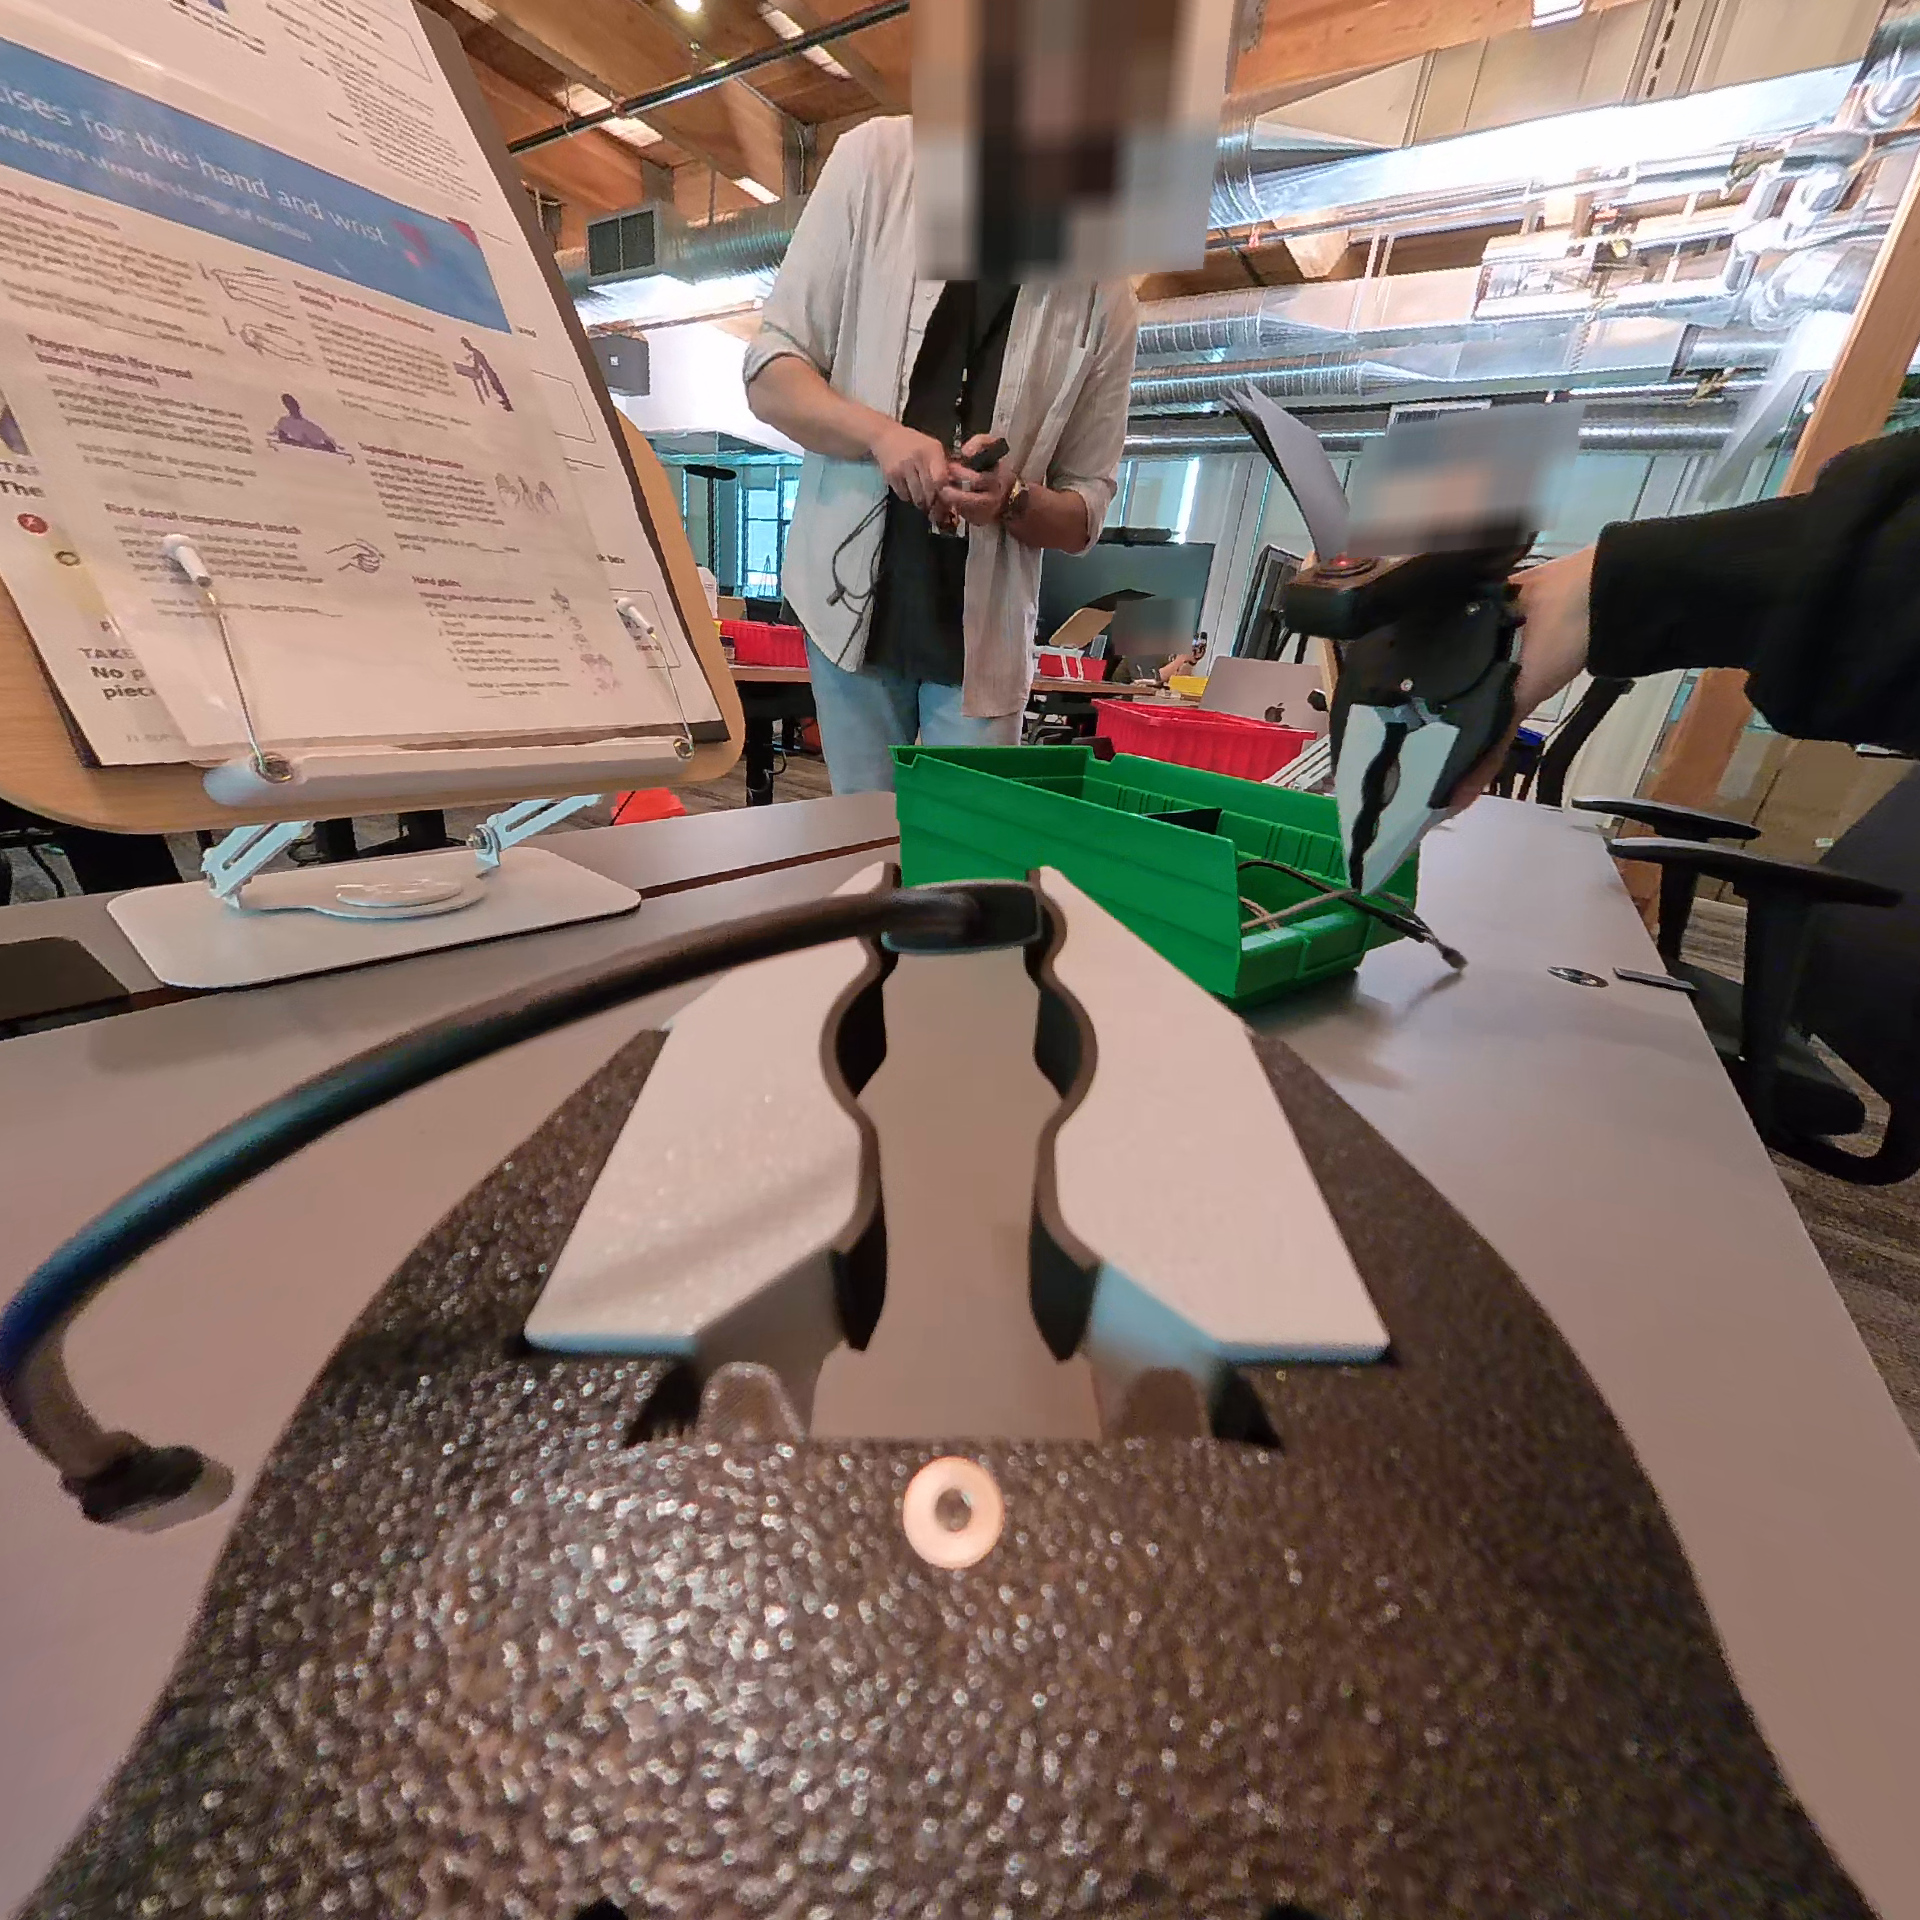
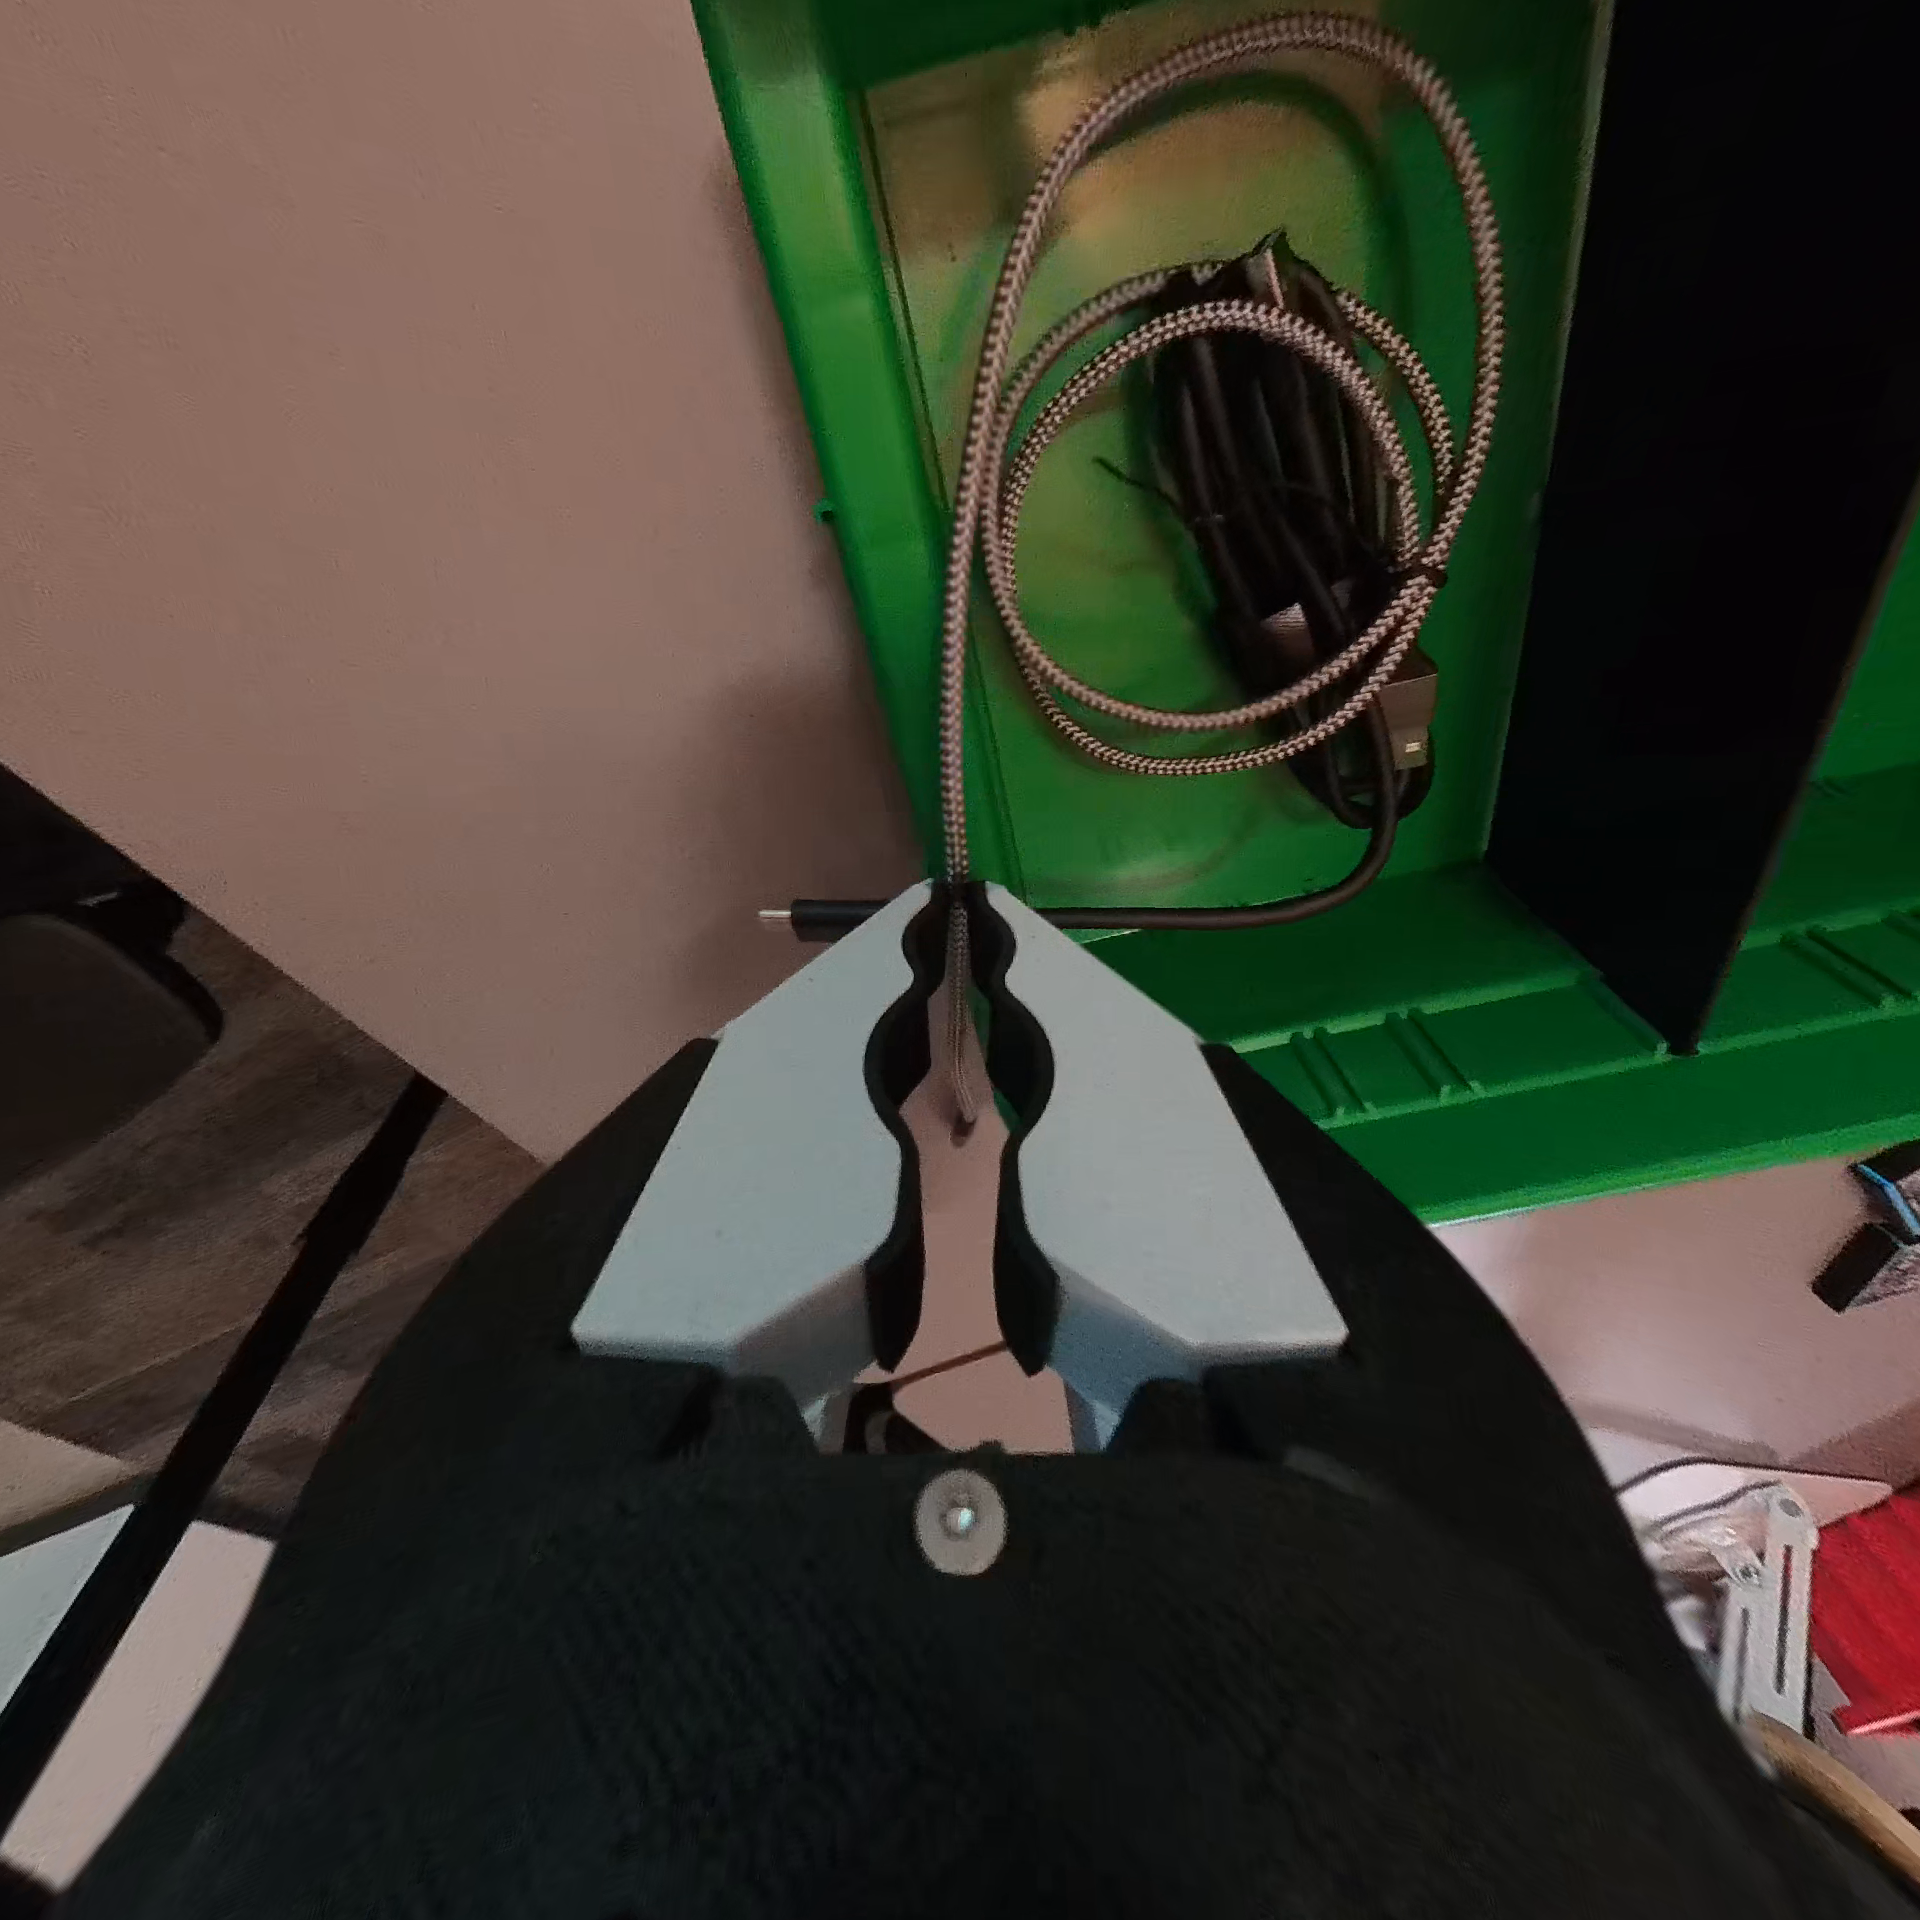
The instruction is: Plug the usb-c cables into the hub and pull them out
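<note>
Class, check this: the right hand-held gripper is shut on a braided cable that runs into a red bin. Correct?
Not quite. The bin is green, as the right wrist view shows. The rest stands: the right hand-held gripper is shut on the braided cable.

2 wrist views, both facing green bin [image 1: 1101, 821]

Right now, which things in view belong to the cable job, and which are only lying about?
For the job:
- left gripper, shut on the black cable
- right gripper, shut on the braided cable
- green bin

Lying about:
- document stand
- red bin
- office chair
</note>
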